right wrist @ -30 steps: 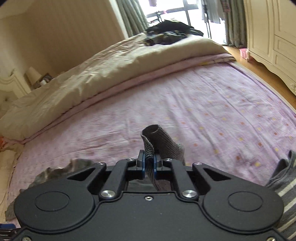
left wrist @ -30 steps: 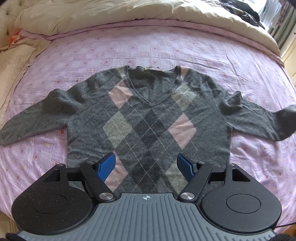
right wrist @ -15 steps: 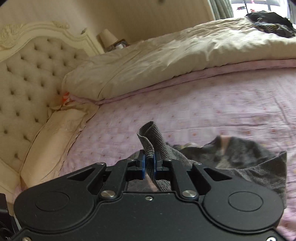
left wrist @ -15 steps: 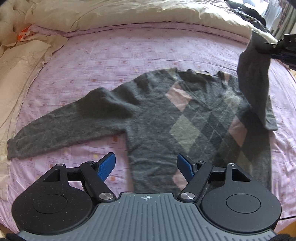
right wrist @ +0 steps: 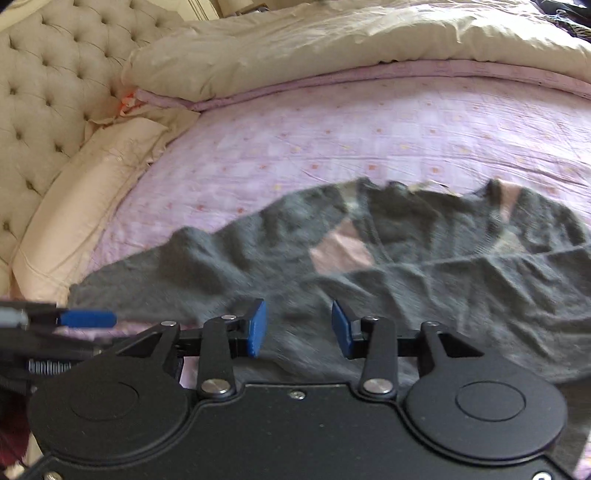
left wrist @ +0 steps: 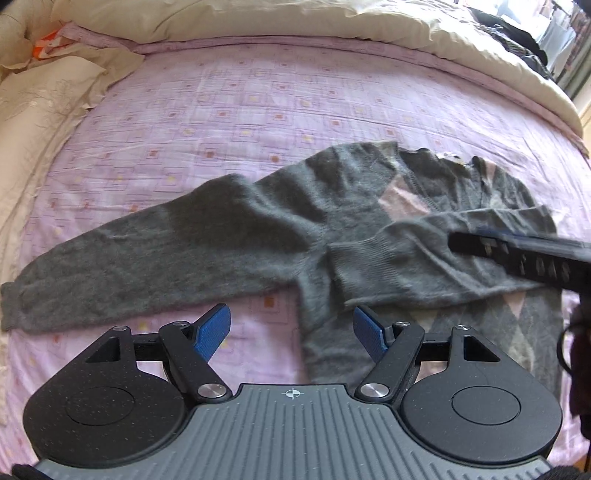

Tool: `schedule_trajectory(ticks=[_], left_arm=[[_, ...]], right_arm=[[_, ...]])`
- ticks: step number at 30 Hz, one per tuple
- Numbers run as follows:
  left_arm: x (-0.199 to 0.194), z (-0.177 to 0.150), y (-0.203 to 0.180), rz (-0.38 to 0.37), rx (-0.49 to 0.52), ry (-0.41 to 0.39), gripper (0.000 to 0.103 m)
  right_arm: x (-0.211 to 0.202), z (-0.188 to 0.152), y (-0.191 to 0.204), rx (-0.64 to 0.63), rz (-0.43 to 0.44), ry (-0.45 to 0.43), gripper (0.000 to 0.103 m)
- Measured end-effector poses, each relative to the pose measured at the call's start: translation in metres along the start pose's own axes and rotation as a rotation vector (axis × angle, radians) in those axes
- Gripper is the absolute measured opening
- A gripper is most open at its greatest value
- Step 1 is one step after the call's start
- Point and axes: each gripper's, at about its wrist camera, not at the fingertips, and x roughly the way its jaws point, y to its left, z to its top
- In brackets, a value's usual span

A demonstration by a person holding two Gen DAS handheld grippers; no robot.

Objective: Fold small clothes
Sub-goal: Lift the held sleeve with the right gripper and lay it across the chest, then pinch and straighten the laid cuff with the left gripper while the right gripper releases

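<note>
A grey argyle V-neck sweater lies flat on the purple bedsheet. Its right sleeve is folded across the chest; its left sleeve stretches out to the left. My left gripper is open and empty, hovering over the sheet by the sweater's lower left side. My right gripper is open and empty just above the folded sleeve; its body shows at the right of the left wrist view. The sweater fills the right wrist view.
A cream duvet is rolled along the far side of the bed. Cream pillows and a tufted headboard are at the left. Dark clothes lie at the far right on the duvet.
My right gripper carried the right sleeve across the chest, lowered it and opened, letting it go. My left gripper shifted left along the sweater's hem side and stayed open.
</note>
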Motion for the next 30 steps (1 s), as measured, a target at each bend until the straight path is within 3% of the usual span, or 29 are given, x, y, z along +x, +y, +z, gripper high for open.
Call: schedule_trajectory(ticks=[6,11,14,16,17,18,19,25,30], left_arm=[[0.044,0.012,-0.027,-0.069,-0.018,0.037,0.072],[0.084,0.011,-0.045,-0.040,0.015,0.085,0.068],[0.101,0.009,-0.045,-0.017,-0.024,0.127,0.062],[0.095,0.008,-0.045,-0.005,-0.046,0.069,0.045],[0.091,0.009,-0.047,0.005,-0.045,0.051,0.019],[0.088,0.011,-0.049,0.027,-0.042,0.053,0.006],[0.084,0.012,-0.051,0.040,-0.038,0.046,0.004],[0.042,0.020,-0.045,0.096,-0.035,-0.080,0.004],[0.049,0.027,-0.033,0.175,-0.044,-0.072,0.004]], right_arm=[[-0.018,-0.007,-0.041,-0.017,-0.079,0.041,0.051],[-0.031,-0.013,-0.069,-0.004,-0.106,0.052,0.051],[-0.035,-0.018,-0.083,0.028,-0.109,0.058,0.051],[-0.036,-0.022,-0.092,0.050,-0.111,0.062,0.051],[-0.037,-0.024,-0.097,0.067,-0.110,0.063,0.051],[-0.037,-0.026,-0.102,0.083,-0.111,0.063,0.051],[-0.038,-0.028,-0.108,0.098,-0.114,0.064,0.051],[-0.049,-0.033,-0.144,0.164,-0.159,0.041,0.055],[-0.052,-0.026,-0.196,0.265,-0.222,-0.014,0.059]])
